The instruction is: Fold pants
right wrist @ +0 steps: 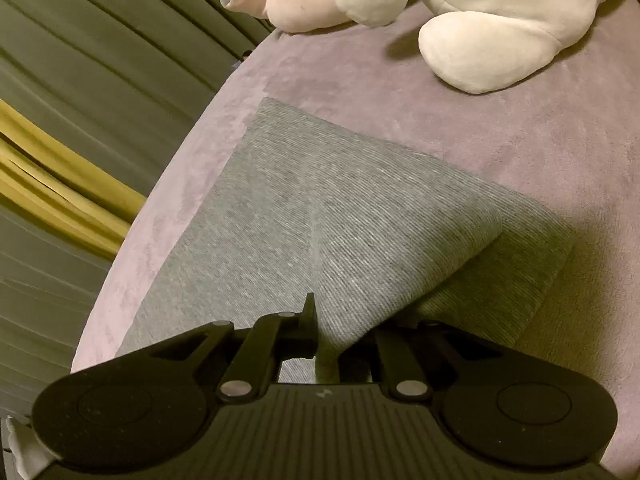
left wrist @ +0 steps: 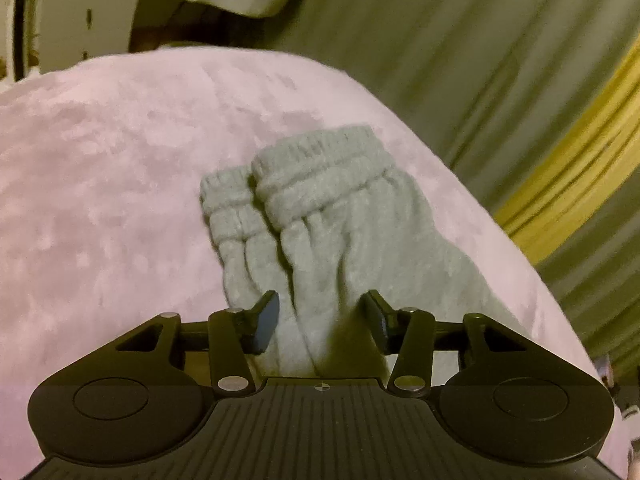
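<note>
Grey pants lie on a pink plush blanket [left wrist: 100, 184]. In the left wrist view the two ribbed ankle cuffs [left wrist: 320, 168] lie side by side, one partly over the other. My left gripper [left wrist: 324, 316] stands over the leg fabric just behind the cuffs, jaws apart, with a ridge of cloth between them. In the right wrist view the wide upper part of the pants [right wrist: 320, 208] lies flat. My right gripper [right wrist: 340, 332] is shut on a raised fold of this grey fabric; its right finger is hidden under the cloth.
A white and pink plush toy [right wrist: 480, 12] lies on the blanket beyond the pants. The bed edge runs beside the pants, with green and yellow curtains [left wrist: 520, 80] past it. A pale cabinet [left wrist: 80, 20] stands at the far left.
</note>
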### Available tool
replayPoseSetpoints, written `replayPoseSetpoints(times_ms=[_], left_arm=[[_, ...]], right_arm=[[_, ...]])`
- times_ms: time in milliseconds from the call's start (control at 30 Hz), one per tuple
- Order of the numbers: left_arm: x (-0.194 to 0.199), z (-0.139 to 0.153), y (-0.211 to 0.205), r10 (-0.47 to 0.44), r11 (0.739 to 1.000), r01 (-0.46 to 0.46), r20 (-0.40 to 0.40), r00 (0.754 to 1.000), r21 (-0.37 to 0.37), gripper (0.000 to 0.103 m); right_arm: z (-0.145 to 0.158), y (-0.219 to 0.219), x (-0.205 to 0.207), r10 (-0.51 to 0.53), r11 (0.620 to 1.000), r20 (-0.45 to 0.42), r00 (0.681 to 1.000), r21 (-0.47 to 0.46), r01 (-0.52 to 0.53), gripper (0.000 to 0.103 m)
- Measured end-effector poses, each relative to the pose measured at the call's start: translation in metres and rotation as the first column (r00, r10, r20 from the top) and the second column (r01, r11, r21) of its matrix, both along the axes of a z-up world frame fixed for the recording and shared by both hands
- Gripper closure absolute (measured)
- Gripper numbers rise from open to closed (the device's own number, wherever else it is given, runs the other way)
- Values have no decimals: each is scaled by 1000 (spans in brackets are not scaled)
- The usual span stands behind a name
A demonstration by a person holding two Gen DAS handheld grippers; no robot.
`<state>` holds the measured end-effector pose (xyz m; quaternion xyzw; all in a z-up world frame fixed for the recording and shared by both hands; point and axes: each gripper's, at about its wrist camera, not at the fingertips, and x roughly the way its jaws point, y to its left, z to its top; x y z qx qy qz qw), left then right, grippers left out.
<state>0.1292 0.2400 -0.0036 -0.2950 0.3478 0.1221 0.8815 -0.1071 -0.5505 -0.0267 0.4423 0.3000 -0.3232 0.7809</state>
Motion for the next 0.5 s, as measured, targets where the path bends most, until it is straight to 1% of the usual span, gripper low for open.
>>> replayPoseSetpoints(times_ms=[33, 100, 200, 233, 333, 400, 500], left_arm=[[-1, 3, 1, 18, 1000, -18, 15, 1000, 1, 55], [-5, 11, 3, 46, 999, -47, 46, 998, 12, 55], [-6, 18, 6, 48, 999, -50, 78, 996, 19, 55], [-2, 17, 7, 33, 999, -34, 78, 996, 17, 55], [13, 5, 9, 11, 1000, -12, 20, 1000, 10, 56], [21, -6, 12, 30, 999, -30, -7, 1000, -17, 55], [29, -14, 13, 29, 998, -29, 2, 1000, -53, 56]], right_arm=[[0, 0, 0, -1, 1000, 1, 1000, 2, 1, 96], [-1, -1, -1, -2, 1000, 4, 1000, 6, 2, 96], [-2, -2, -1, -3, 1000, 7, 1000, 10, 3, 96], [-2, -2, -1, -2, 1000, 6, 1000, 10, 2, 96], [-2, -3, -1, 1, 1000, 6, 1000, 9, -1, 96], [-2, -3, -2, -2, 1000, 9, 1000, 14, 2, 96], [-2, -3, -1, 0, 1000, 5, 1000, 11, 0, 96]])
